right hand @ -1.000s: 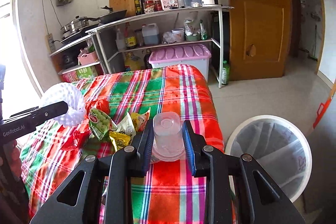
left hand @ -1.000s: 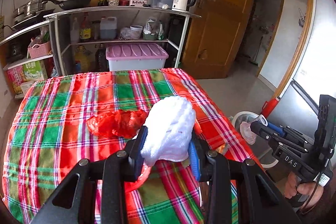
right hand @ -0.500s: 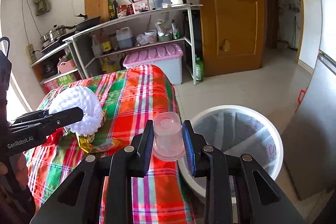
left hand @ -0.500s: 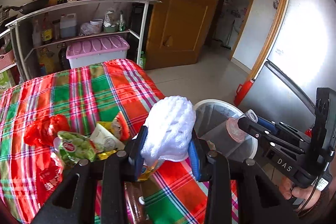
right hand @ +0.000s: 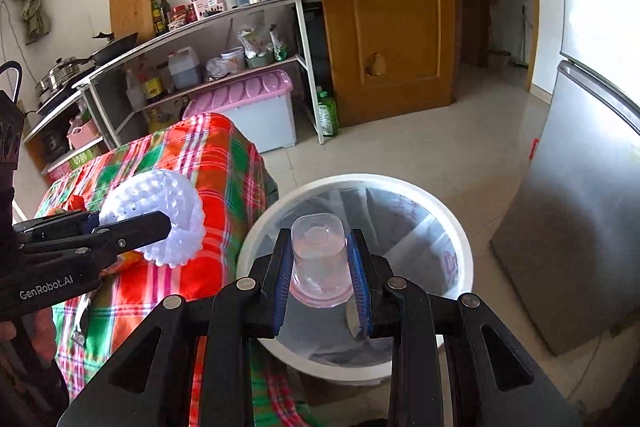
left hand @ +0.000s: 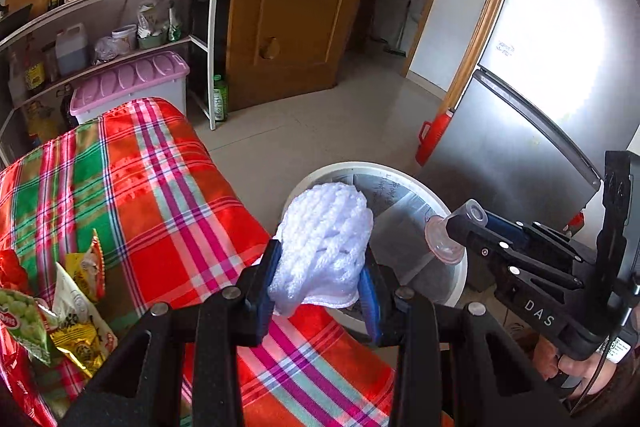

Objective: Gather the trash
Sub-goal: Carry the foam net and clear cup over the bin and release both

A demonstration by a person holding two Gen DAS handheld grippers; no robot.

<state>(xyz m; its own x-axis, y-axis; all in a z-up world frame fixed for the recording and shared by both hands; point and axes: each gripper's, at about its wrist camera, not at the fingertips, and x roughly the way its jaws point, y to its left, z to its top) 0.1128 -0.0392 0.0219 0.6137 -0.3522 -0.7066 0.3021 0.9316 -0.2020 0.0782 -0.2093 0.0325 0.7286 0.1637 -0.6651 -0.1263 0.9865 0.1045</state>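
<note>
your right gripper (right hand: 322,275) clamps the plastic cup (right hand: 318,259) over the bin (right hand: 460,239), left gripper (left hand: 320,283) pinching the foam net (left hand: 324,247) beside it: release both in

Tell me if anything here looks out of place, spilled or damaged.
Little stands out. Snack wrappers lie in a loose heap on the plaid tablecloth, still uncollected. The plastic cup in the right gripper is held upside down over the trash bin; the left gripper holds white foam netting.

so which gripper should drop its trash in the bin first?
Right. The right gripper holds the clear cup directly over the bin opening, while the left gripper, holding the foam net, is at the table edge.
</note>
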